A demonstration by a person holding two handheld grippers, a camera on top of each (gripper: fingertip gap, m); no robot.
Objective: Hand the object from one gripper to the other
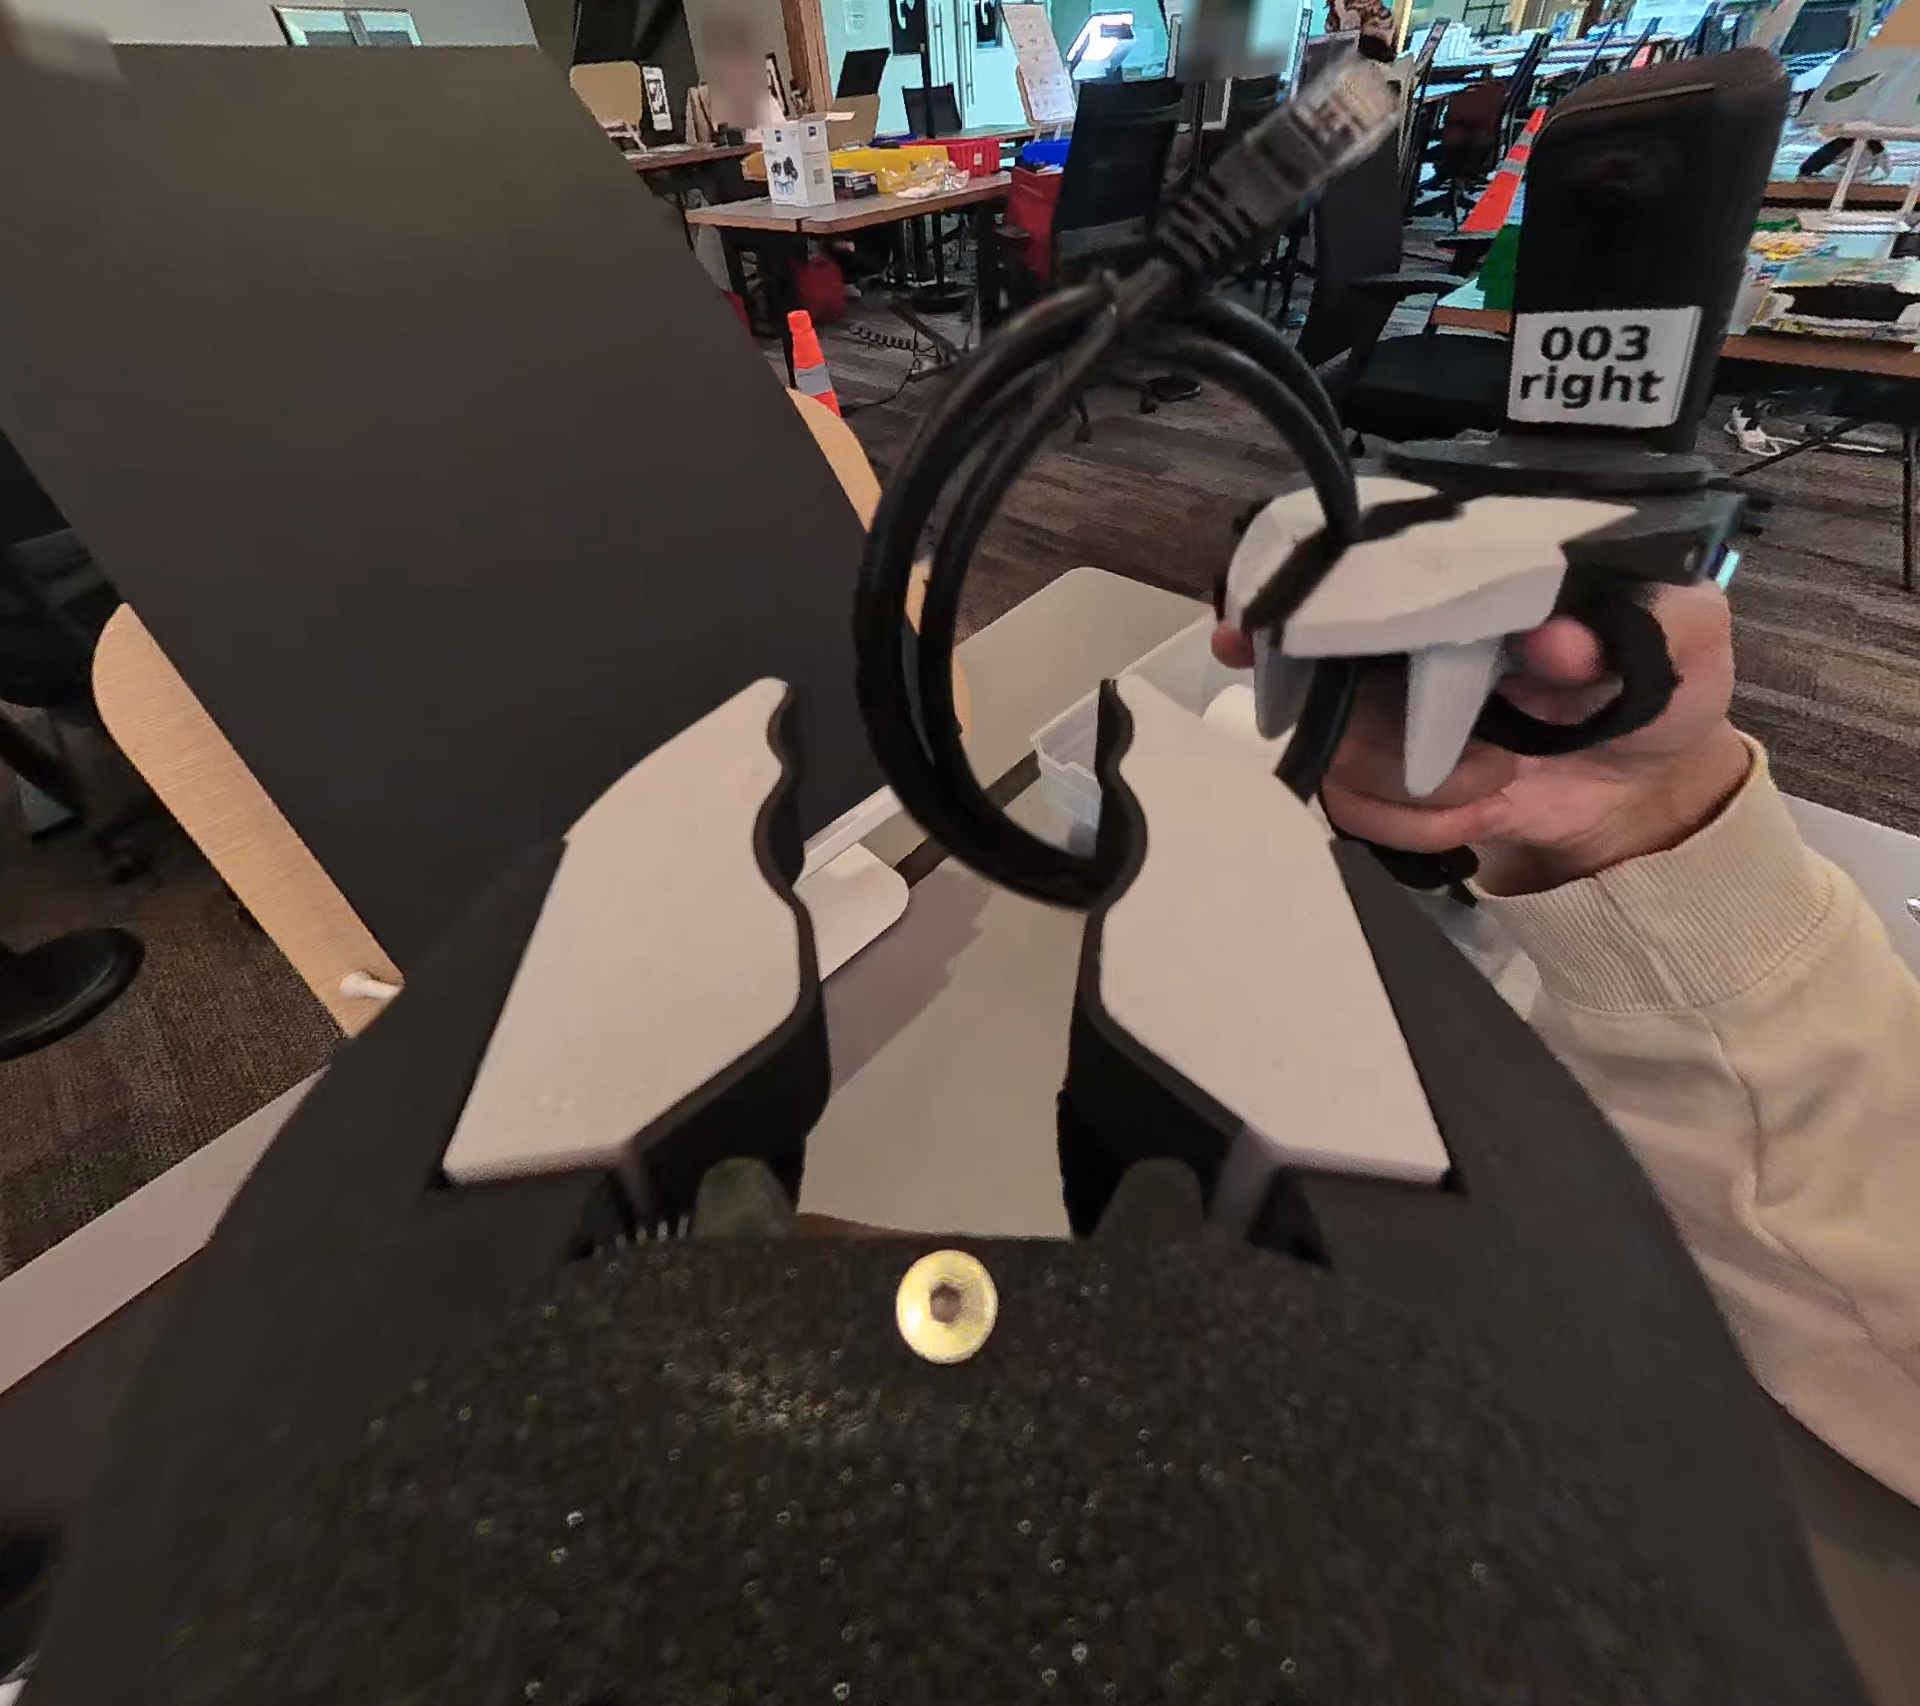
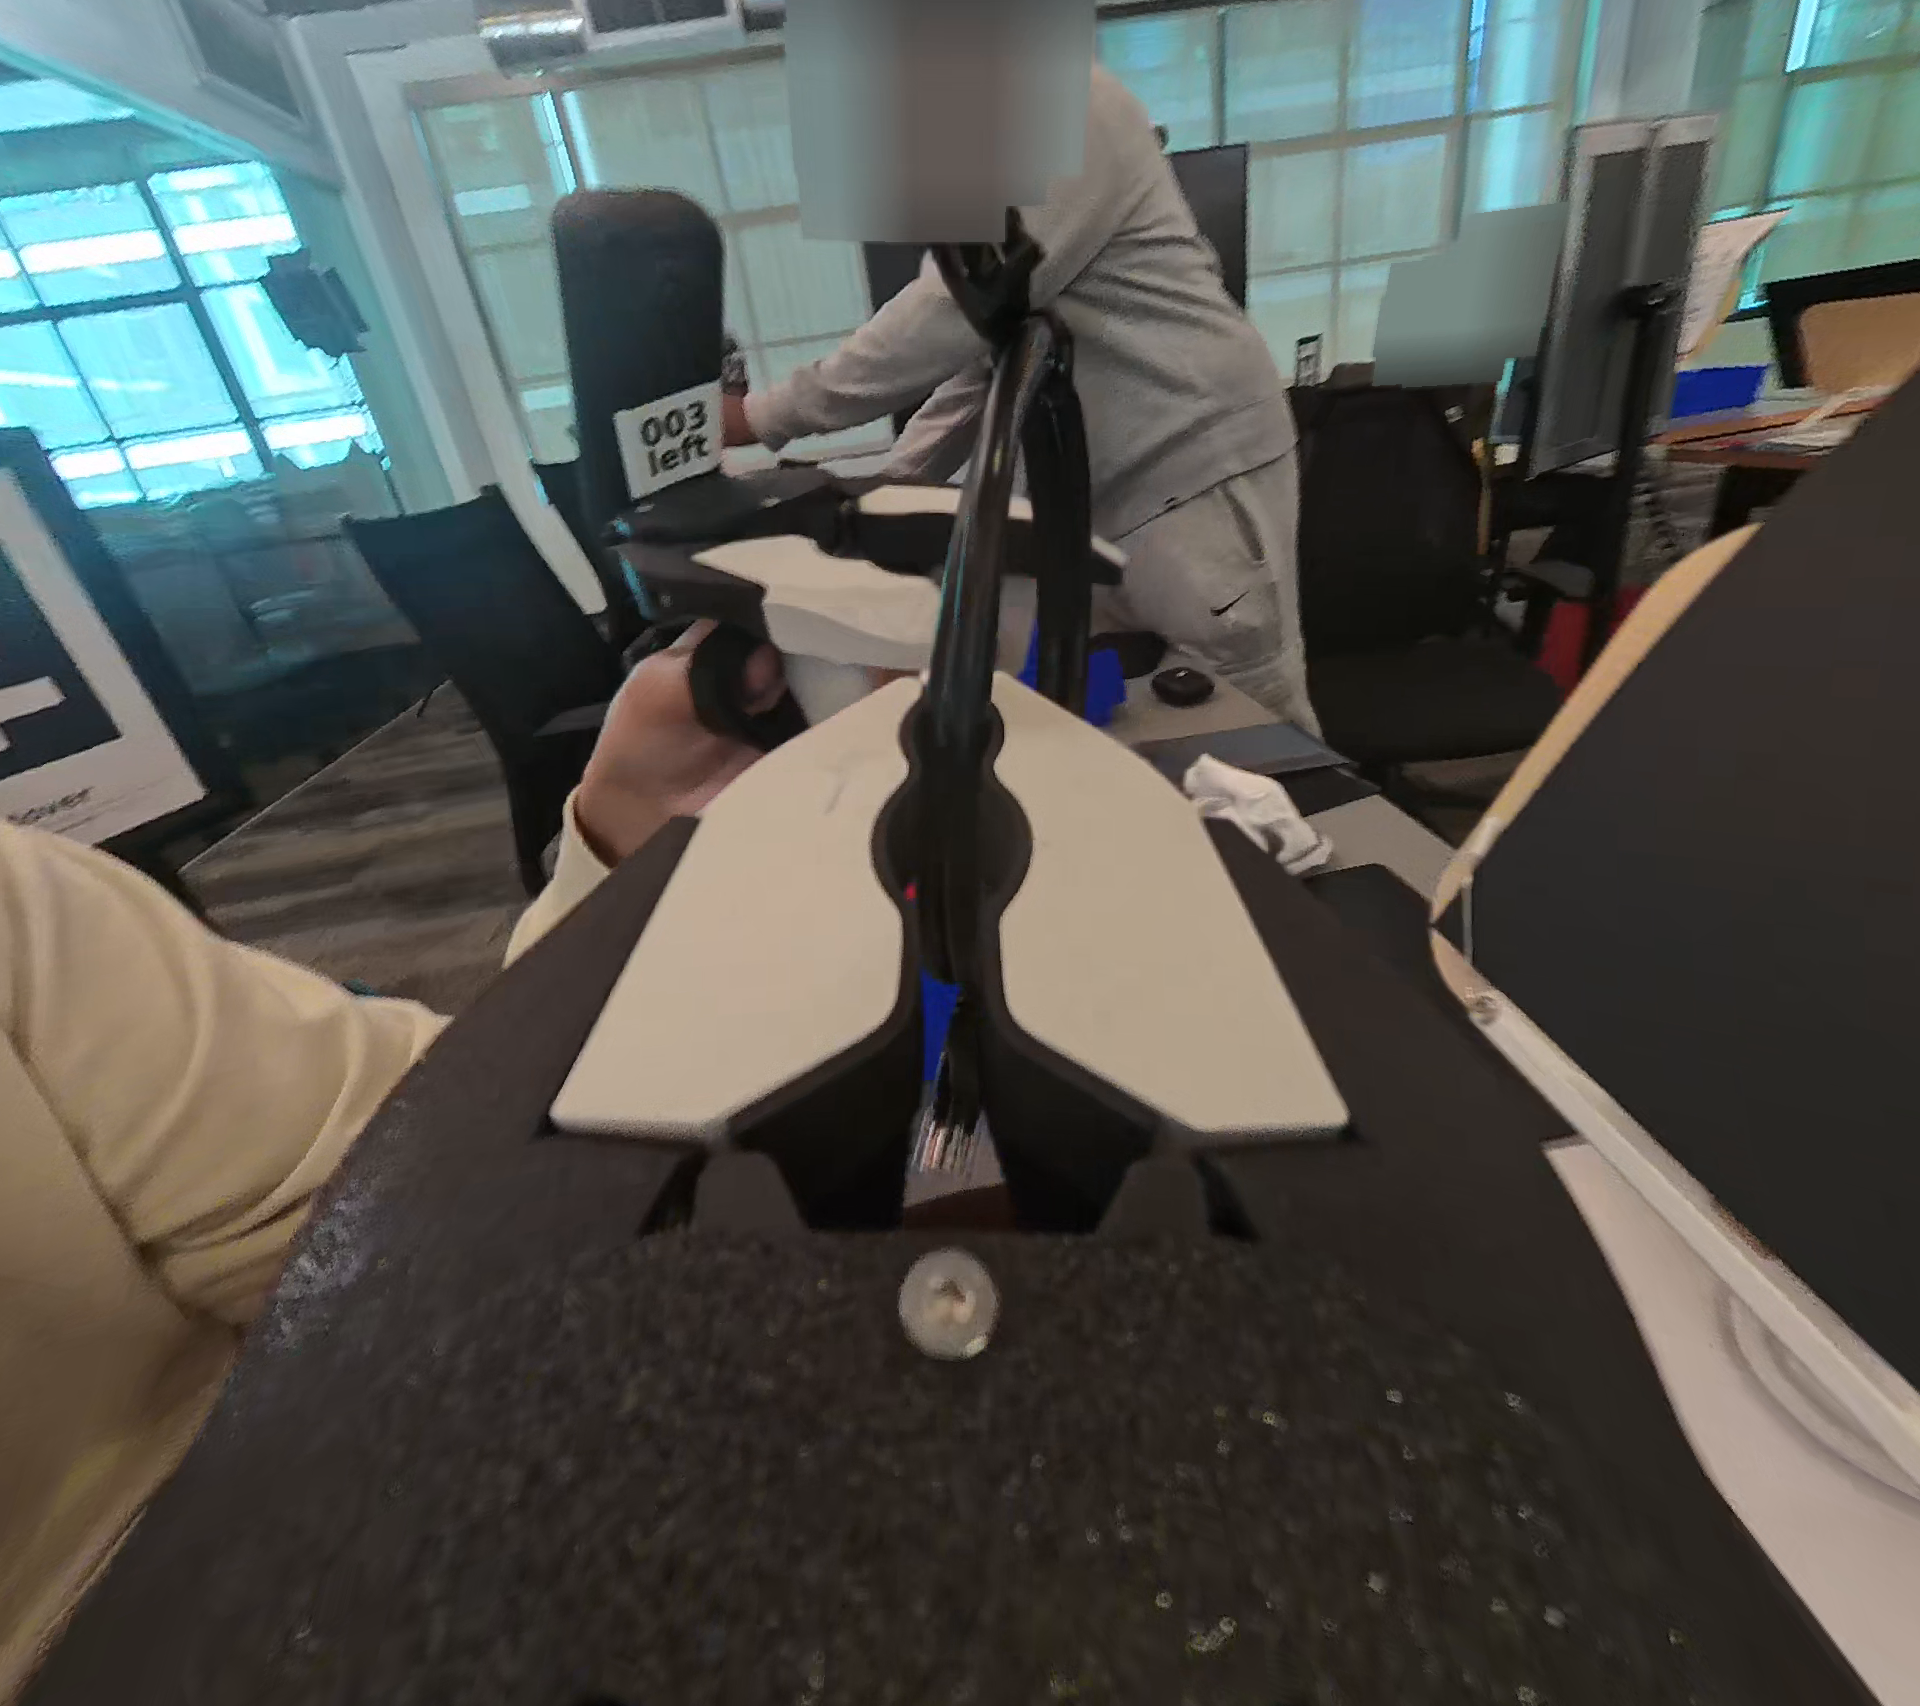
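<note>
One coiled black network cable (image 1: 940, 617) hangs in the air above the tabletop (image 1: 935, 960), gathered into a few loops bound near the top, with one clear-tipped plug (image 1: 1320, 129) pointing up in the left wrist view; a second plug end (image 2: 940, 1137) shows low between the right gripper's fingers in the right wrist view. Two grippers are in view. The right gripper (image 1: 1262, 576) is pressed together on the cable, pinching the strands at the right side of the coil. The left gripper (image 1: 951, 752) is spread wide, with the bottom of the coil hanging between its fingertips and close against the right-hand finger (image 1: 1226, 960); whether they touch is hard to tell. One clear plastic bin (image 1: 1081, 752) sits on the tabletop, mostly hidden behind that finger. The holder's two hands (image 1: 1538, 783) are partly covered by the handles.
</note>
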